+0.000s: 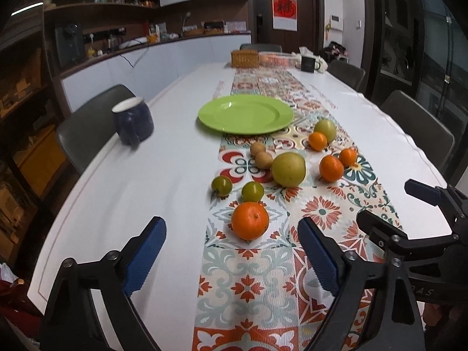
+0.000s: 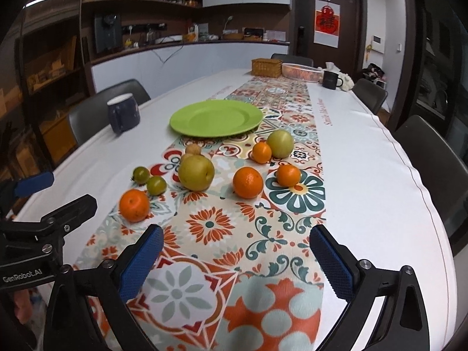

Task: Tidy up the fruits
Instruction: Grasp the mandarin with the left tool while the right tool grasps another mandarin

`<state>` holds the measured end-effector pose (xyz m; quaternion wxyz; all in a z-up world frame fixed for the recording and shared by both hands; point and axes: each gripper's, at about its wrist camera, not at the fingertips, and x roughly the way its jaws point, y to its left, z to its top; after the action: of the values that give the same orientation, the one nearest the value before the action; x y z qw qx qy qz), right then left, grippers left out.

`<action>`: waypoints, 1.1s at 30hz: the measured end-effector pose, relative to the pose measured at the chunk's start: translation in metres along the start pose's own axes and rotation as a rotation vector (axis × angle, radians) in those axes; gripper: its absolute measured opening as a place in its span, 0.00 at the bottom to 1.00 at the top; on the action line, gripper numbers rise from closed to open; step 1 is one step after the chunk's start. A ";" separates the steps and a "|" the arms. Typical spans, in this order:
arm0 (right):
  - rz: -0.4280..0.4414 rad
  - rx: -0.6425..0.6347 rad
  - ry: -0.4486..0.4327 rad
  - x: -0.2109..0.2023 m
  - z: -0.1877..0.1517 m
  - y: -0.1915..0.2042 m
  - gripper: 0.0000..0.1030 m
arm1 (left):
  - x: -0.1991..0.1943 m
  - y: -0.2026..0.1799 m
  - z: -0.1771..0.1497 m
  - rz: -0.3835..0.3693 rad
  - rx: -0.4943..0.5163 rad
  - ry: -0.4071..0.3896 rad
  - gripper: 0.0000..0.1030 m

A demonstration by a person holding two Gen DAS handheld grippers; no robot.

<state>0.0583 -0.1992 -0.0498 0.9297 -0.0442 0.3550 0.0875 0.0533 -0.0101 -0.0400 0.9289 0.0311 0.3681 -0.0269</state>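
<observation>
Left gripper [image 1: 231, 251] fingers spread wide, empty, nearest orange [image 1: 250, 220] just beyond tips. Right gripper [image 2: 237, 259] fingers wide apart, empty. Green plate [image 1: 228, 122] mid-counter, bare.

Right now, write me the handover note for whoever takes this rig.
Left gripper: open, holding nothing, with the nearest orange just ahead of it.
Right gripper: open, holding nothing, over bare table runner.
Green plate: holds no fruit, sits beyond the fruit.
Fruit, all loose on the runner: four oranges, a large yellow-green pear, a green apple touching an orange, two small green fruits, two small brown fruits.
Done: nothing sorted.
Left: every fruit; the plate is the likely target.
</observation>
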 end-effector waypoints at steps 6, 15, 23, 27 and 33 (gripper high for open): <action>0.021 -0.026 0.055 0.030 0.006 0.001 0.89 | 0.027 -0.003 0.001 -0.028 0.011 0.071 0.81; 0.028 -0.051 0.093 0.062 0.017 0.004 0.80 | 0.055 -0.006 0.001 -0.065 0.019 0.146 0.66; 0.006 -0.058 0.109 0.084 0.025 0.001 0.71 | 0.074 -0.012 0.001 -0.086 0.045 0.191 0.49; 0.004 -0.049 0.124 0.094 0.028 -0.002 0.67 | 0.081 -0.011 0.002 -0.093 0.042 0.211 0.43; 0.004 -0.037 0.127 0.105 0.035 -0.007 0.63 | 0.086 -0.011 0.008 -0.102 0.041 0.203 0.40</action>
<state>0.1595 -0.1874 -0.0942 0.9042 -0.0663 0.4115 0.0930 0.1202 -0.0239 -0.0933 0.8834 0.0338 0.4608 -0.0785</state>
